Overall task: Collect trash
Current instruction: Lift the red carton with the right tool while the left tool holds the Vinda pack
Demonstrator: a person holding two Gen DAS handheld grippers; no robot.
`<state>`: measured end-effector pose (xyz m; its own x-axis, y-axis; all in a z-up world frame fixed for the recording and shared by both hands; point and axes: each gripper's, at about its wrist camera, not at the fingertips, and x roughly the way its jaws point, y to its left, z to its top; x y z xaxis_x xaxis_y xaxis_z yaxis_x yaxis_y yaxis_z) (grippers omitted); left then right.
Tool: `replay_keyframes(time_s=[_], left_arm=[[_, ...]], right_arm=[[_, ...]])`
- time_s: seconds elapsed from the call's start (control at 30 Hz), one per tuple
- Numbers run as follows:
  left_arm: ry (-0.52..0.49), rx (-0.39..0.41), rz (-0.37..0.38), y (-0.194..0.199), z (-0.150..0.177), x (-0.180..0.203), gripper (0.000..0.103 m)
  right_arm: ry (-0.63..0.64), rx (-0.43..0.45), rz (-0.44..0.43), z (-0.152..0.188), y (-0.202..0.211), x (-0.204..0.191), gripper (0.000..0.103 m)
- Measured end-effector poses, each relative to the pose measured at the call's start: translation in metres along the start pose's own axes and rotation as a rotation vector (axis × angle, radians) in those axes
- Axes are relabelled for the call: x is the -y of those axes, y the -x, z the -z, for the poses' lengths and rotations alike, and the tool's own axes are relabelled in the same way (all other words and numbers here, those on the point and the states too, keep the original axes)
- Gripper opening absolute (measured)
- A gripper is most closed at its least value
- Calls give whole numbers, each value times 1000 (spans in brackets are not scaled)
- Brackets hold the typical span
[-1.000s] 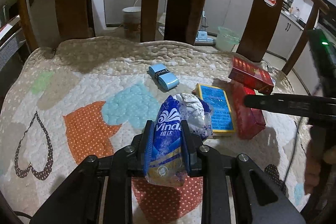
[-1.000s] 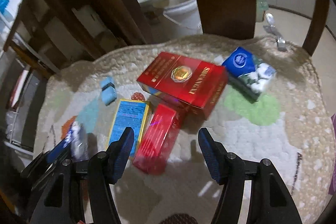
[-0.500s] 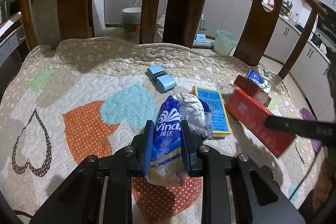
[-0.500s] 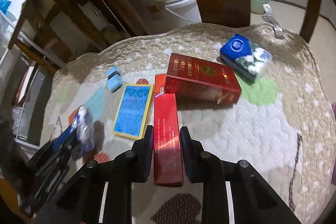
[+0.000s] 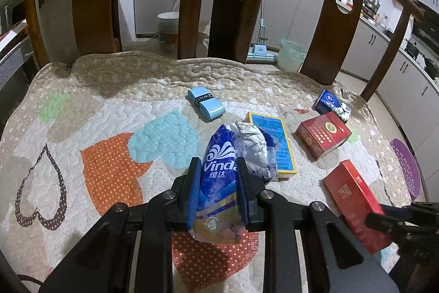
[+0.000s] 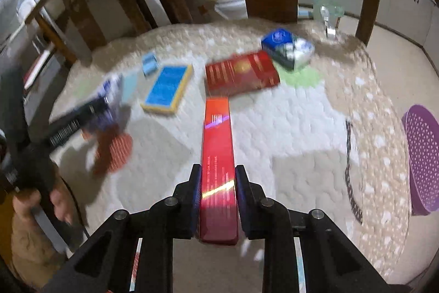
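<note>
Trash in two grips over the quilted heart-patterned cushion point(image 5: 82, 111). Leftmost, crumpled blue-and-white plastic tissue wrapper point(image 5: 219, 177): light, soft, likely slippery, pinched across its printed middle by the left gripper point(image 5: 218, 191), jaws pressed into its sides, crinkled tail sticking out beyond them. Farther right, long glossy red cardboard carton point(image 6: 218, 169): probably light and stiff, best clamped on its narrow long sides; clamped so by the right gripper point(image 6: 218, 199), jaws tight at its near end, most of its length jutting forward, above the cushion.
</note>
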<state>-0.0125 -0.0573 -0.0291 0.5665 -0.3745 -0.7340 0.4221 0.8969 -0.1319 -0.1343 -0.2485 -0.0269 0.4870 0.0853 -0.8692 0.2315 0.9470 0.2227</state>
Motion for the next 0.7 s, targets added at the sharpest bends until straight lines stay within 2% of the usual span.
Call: replay_keyframes(time_s=[0.17,0.33,0.37,0.7], left_arm=[[-11,-6,-4,-1,1,2,24],[-5,-12,-7,-3,1,0,24],[-2,-14,-8,-3,1,0,24],[-6,-8,-14,-1,1,1,24]], right_arm=[[37,-12,29,-7,-16,-6,32],[35,-20,31,-18,-28,-11,32],[38,-14,29,-18,-27,-13,29],[43,54,1,-8,4,-27,28]])
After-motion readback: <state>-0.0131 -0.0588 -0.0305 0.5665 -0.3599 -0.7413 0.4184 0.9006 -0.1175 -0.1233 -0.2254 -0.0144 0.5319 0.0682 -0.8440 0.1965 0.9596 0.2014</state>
